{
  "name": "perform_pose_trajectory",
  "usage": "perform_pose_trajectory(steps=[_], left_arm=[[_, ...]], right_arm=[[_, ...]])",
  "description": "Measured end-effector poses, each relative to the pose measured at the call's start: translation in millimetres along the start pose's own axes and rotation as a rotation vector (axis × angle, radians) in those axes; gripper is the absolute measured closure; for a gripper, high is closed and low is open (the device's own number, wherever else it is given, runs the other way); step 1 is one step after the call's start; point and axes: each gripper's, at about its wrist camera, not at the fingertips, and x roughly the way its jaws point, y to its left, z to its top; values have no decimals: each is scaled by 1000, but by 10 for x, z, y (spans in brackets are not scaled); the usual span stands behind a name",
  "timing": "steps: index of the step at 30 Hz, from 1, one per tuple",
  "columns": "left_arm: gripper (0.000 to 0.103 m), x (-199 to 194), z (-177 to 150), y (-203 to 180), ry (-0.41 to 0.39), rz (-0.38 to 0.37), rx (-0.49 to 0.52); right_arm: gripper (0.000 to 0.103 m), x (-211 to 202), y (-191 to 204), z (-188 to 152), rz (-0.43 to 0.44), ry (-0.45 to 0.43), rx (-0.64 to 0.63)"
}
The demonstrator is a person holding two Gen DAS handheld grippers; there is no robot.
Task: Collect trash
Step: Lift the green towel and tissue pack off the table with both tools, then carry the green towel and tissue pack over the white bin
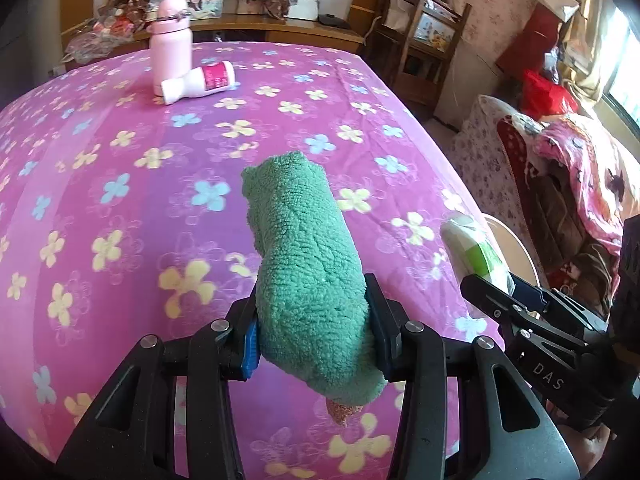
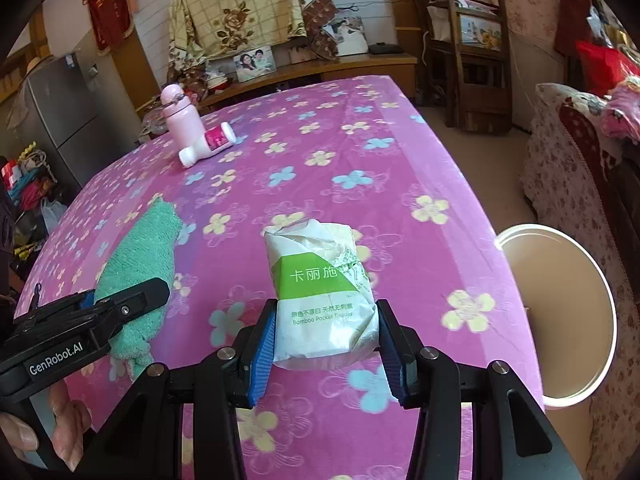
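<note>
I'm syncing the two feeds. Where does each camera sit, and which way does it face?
Left wrist: sits on the left claw, looking along it over the table; shows both fingers shut on the green towel, with the right claw at right.
Right wrist: sits on the right claw, facing likewise; fingers shut on the tissue pack, left claw and a hand at left.
Shared: towel, pack, pink bottle.
</note>
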Motion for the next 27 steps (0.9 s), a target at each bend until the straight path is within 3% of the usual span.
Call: perform_pose_trajectory(steps=[27], left_arm=[[61,291,182,-988,14,-97,163]], right_arm=[[57,-311,-921,-124,-118,-20,126]])
